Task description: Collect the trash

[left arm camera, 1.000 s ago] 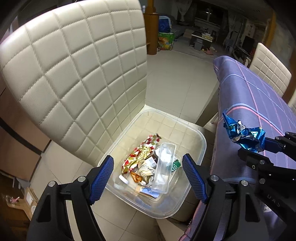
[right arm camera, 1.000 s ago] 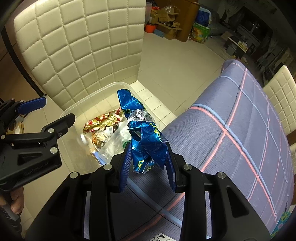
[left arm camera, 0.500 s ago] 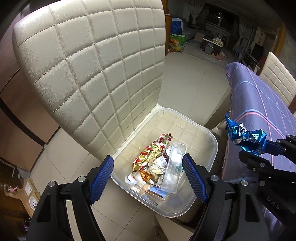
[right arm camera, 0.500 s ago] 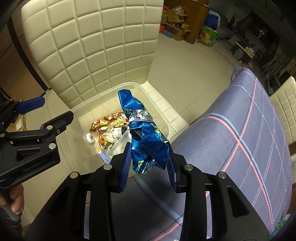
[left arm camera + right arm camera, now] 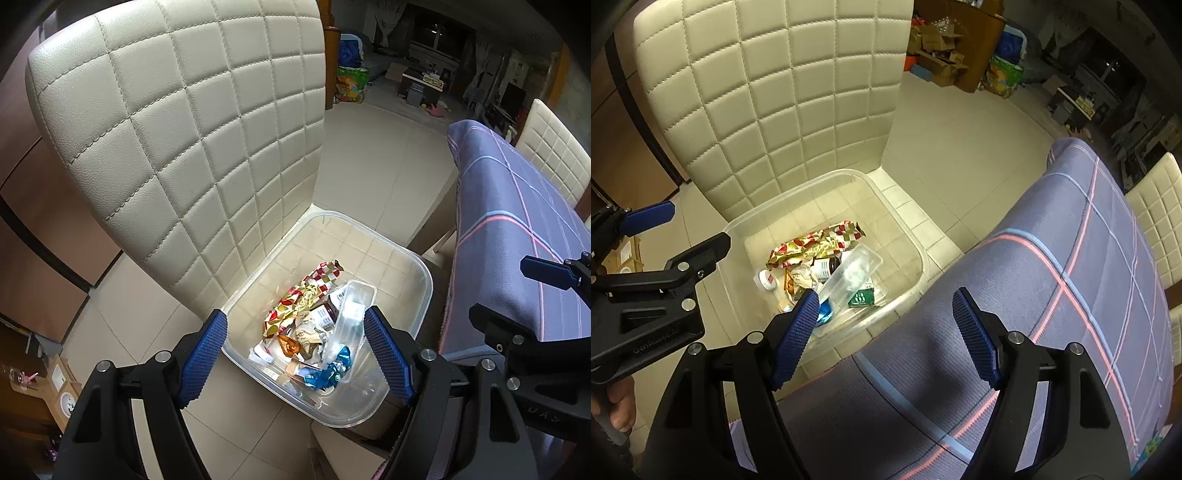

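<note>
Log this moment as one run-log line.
right gripper: just opened, empty | blue wrapper: in bin | left gripper: open, empty, over bin | bin: on chair

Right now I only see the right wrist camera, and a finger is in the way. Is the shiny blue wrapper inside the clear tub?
Observer: Yes. The left wrist camera shows the whole blue foil wrapper lying inside the clear plastic tub, near its closest corner. The jaws of the right gripper have just been opening, and nothing is between them.
Operator: What is next to it?
Observer: The near end of the clear plastic tray. The two seem to touch.
Operator: Is the other gripper holding anything?
Observer: No. From its own camera, the left gripper is open and empty above the tub.
</note>
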Available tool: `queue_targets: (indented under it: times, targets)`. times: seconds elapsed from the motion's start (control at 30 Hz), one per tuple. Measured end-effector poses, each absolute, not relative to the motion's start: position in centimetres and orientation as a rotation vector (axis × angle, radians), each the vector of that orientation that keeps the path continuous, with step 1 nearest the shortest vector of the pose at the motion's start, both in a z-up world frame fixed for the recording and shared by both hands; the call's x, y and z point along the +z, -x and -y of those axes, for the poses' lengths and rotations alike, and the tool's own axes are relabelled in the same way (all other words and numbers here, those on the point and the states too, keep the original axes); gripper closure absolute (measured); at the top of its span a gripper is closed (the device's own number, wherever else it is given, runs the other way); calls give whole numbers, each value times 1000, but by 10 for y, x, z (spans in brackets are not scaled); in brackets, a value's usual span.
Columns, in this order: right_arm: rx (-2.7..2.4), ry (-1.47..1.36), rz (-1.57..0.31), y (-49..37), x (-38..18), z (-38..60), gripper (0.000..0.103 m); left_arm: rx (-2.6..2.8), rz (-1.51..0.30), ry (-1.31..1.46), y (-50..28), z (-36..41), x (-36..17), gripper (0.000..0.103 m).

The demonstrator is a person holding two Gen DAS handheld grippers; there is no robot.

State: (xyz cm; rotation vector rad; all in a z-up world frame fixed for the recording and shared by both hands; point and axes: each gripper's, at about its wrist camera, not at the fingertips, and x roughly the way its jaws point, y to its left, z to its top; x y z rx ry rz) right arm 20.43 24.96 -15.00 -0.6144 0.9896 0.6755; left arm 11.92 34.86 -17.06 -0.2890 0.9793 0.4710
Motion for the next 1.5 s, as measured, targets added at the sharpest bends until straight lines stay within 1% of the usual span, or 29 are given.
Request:
queue_targets:
  times: [0.4, 0.5, 0.53, 0.97, 1.2, 1.33, 1.5]
  targets:
    - [660, 591, -969, -192, -137, -222, 28, 445, -963, 248, -110, -321, -153, 28]
    - [657, 583, -963, -190, -133, -217, 22, 448, -958, 242, -107, -318, -149, 28]
    - [657, 581, -959, -189, -132, -216, 22, 449, -957, 246, -105, -317, -148, 28]
    - [660, 552, -935, -181, -118, -196, 21, 454, -936, 233, -96, -301, -136, 28]
    - [623, 503, -915, -175, -106, -162, 20, 422, -900, 184, -94, -264, -123, 28]
    - [590, 468, -898, -172, -98, -135, 15, 393, -879, 173, -93, -244, -116, 28]
    - [539, 427, -866, -166, -87, -102, 15, 366, -853, 154, -92, -219, -106, 28]
